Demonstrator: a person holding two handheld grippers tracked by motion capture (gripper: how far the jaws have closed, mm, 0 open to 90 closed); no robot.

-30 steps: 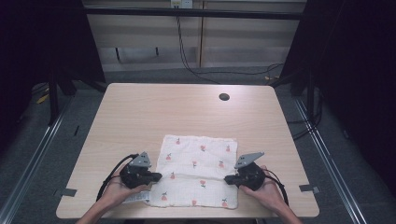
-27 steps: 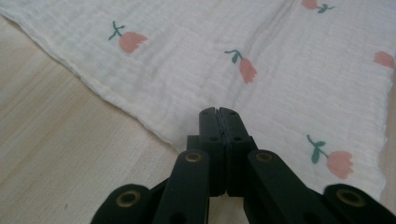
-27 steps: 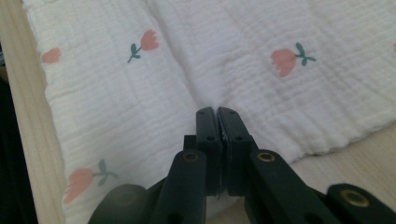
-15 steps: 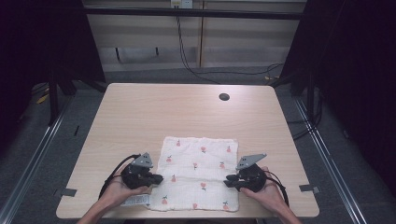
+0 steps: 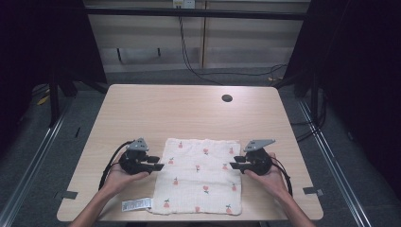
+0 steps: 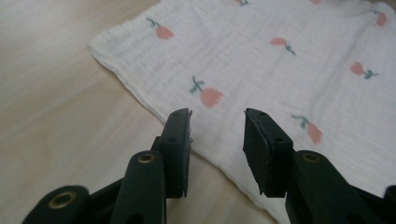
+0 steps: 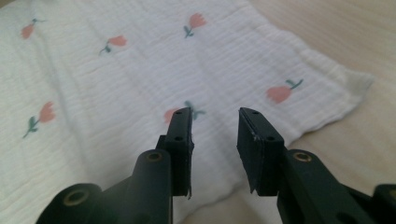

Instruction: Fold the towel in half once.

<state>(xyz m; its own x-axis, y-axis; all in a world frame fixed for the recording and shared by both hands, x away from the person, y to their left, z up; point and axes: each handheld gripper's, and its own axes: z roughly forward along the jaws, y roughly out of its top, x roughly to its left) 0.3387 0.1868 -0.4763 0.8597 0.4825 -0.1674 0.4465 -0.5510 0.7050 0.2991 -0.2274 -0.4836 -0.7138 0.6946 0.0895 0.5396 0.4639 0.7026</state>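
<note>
A white cloth [image 5: 201, 175] printed with small red tulips lies flat near the table's front edge. My left gripper [image 5: 160, 166] rests at the cloth's left edge and points right, held in a hand. My right gripper [image 5: 232, 165] is at the cloth's right edge and points left. In the left gripper view the gripper [image 6: 217, 114] hovers over the cloth [image 6: 280, 70] hem with a clear gap. The right gripper [image 7: 215, 112] also stands apart above the cloth [image 7: 116, 84]. Both pairs of jaws have just been opening, with nothing between them.
The light wooden table [image 5: 189, 113] has a dark round hole [image 5: 227, 98] at its far right. A white label [image 5: 137, 205] lies by the cloth's front left corner. Grey tape marks [image 5: 70, 194] sit near the front corners. Cables run over the floor behind.
Both grippers have shifted a little outward and away from the table's front, off the cloth's side edges. Their jaws now stand apart. The cloth lies as before.
</note>
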